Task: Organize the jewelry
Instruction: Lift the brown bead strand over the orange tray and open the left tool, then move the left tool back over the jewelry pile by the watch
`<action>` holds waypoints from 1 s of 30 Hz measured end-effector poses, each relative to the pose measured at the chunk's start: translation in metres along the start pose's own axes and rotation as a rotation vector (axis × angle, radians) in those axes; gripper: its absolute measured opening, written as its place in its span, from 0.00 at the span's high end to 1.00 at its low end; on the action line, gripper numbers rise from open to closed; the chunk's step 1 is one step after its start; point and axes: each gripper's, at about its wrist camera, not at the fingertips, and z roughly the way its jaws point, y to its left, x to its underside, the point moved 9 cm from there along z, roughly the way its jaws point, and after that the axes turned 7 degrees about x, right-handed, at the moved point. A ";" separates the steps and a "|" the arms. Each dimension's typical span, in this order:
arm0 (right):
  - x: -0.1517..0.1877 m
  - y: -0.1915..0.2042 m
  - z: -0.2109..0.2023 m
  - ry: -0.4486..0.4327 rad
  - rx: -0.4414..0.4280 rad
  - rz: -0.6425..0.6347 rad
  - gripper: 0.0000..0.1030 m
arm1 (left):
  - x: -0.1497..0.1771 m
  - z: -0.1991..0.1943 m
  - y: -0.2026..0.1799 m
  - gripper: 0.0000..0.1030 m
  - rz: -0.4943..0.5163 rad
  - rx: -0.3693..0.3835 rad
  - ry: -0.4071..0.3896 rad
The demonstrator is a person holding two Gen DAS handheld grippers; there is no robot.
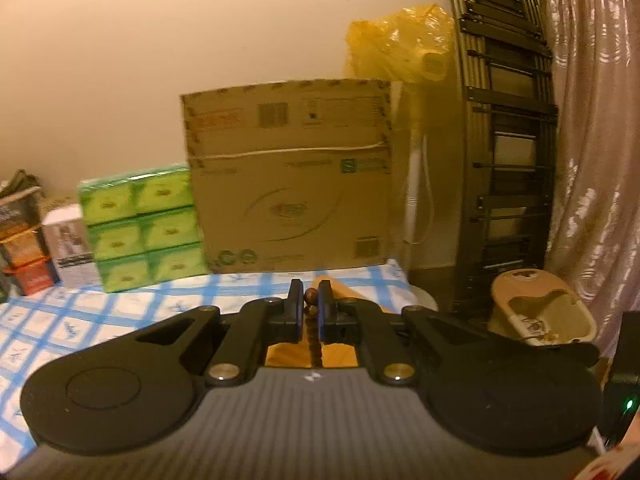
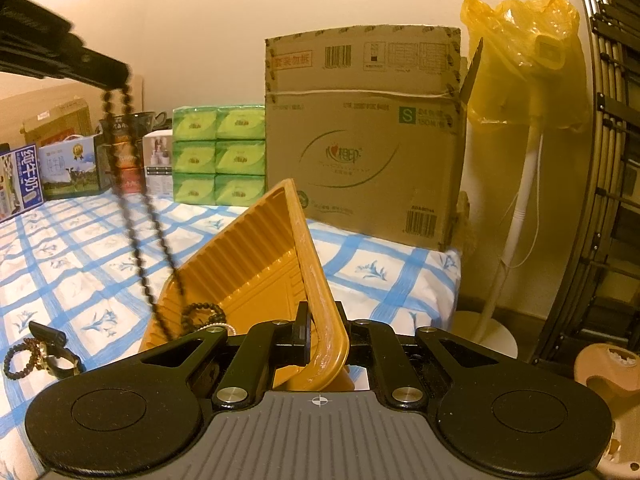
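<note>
My left gripper (image 1: pixel 311 307) is shut on a brown bead necklace (image 1: pixel 311 312); it also shows in the right wrist view (image 2: pixel 100 68) at the upper left, with the bead necklace (image 2: pixel 138 216) hanging down in a long loop into the orange tray (image 2: pixel 256 248). My right gripper (image 2: pixel 323 334) is shut on the tray's near rim and holds the tray tilted up. A dark bead bracelet (image 2: pixel 204 312) and a pale chain lie inside the tray. On the cloth at the left lie a bead bracelet (image 2: pixel 18 360) and a black-strapped watch (image 2: pixel 54 354).
A blue-checked cloth (image 2: pixel 80 248) covers the table. At its back stand a cardboard box (image 2: pixel 360 140), green tissue packs (image 2: pixel 218 156) and milk cartons (image 2: pixel 24 184). To the right are a fan under yellow plastic (image 2: pixel 528 64), a folded rack (image 1: pixel 508 140) and a beige tub (image 1: pixel 540 308).
</note>
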 end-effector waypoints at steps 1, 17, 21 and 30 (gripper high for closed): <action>0.000 0.000 0.000 0.000 0.000 0.001 0.91 | 0.000 0.006 -0.003 0.94 -0.001 0.009 0.008; 0.002 -0.003 0.001 0.004 -0.002 0.012 0.91 | 0.049 0.088 -0.020 0.94 -0.065 0.109 0.192; 0.003 -0.004 0.002 0.006 -0.001 0.015 0.91 | 0.066 0.092 -0.017 0.94 -0.075 0.108 0.228; 0.004 -0.004 0.003 0.009 0.002 0.016 0.92 | 0.065 0.082 -0.010 0.84 -0.093 0.096 0.205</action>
